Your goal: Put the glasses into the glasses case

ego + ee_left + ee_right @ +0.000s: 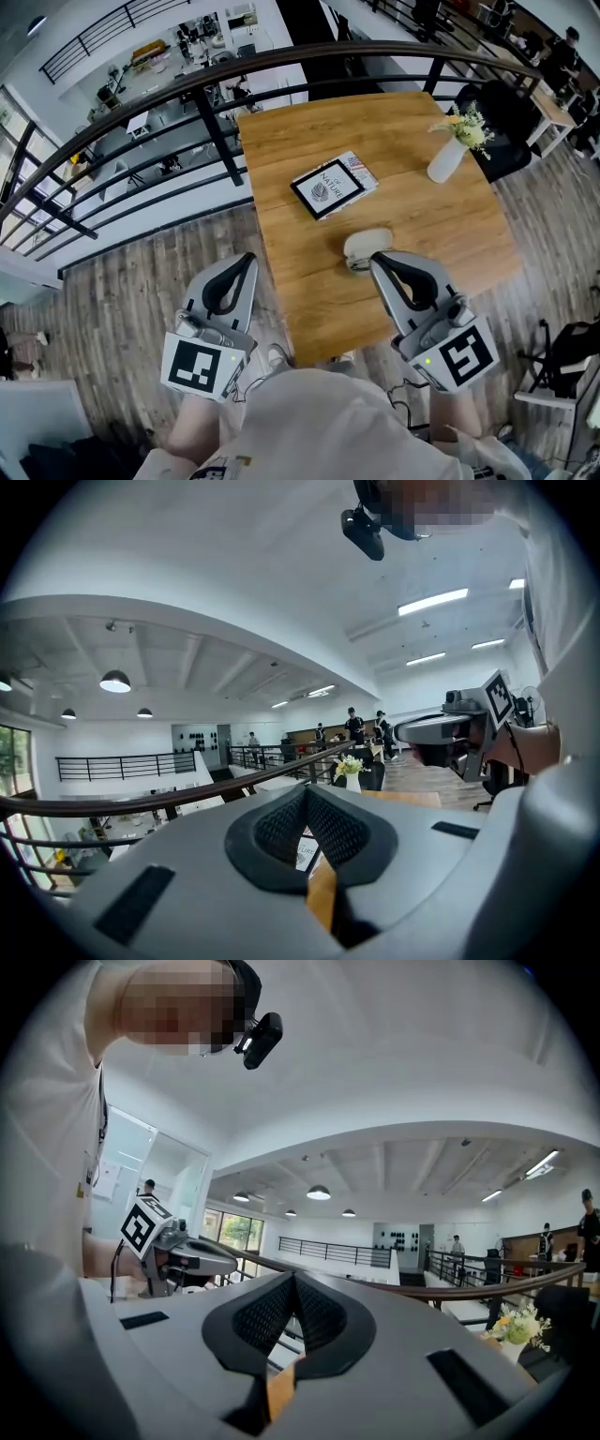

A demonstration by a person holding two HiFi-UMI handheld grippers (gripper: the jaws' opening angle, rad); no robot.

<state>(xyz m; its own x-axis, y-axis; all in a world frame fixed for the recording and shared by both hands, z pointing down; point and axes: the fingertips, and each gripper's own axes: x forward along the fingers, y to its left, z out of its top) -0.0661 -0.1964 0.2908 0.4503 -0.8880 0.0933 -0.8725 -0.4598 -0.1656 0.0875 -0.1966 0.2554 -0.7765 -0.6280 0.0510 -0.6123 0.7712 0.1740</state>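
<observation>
A pale oval glasses case (pixel 367 244) lies closed on the wooden table (pixel 309 300), near its front middle. I see no glasses lying apart from it. My right gripper (pixel 373 257) (pixel 293 1276) is held level just on the near side of the case, its jaws shut with nothing between them. My left gripper (pixel 248 256) (pixel 306 789) is held beyond the table's left edge, above the floor. It is also shut and empty. In the left gripper view the right gripper (pixel 450 733) shows at the right side.
A book (pixel 333 184) with a dark cover lies mid-table behind the case. A white vase of flowers (pixel 448 155) stands at the far right corner, with a black chair (pixel 506 122) past it. A dark curved railing (pixel 216 122) runs behind and to the left of the table.
</observation>
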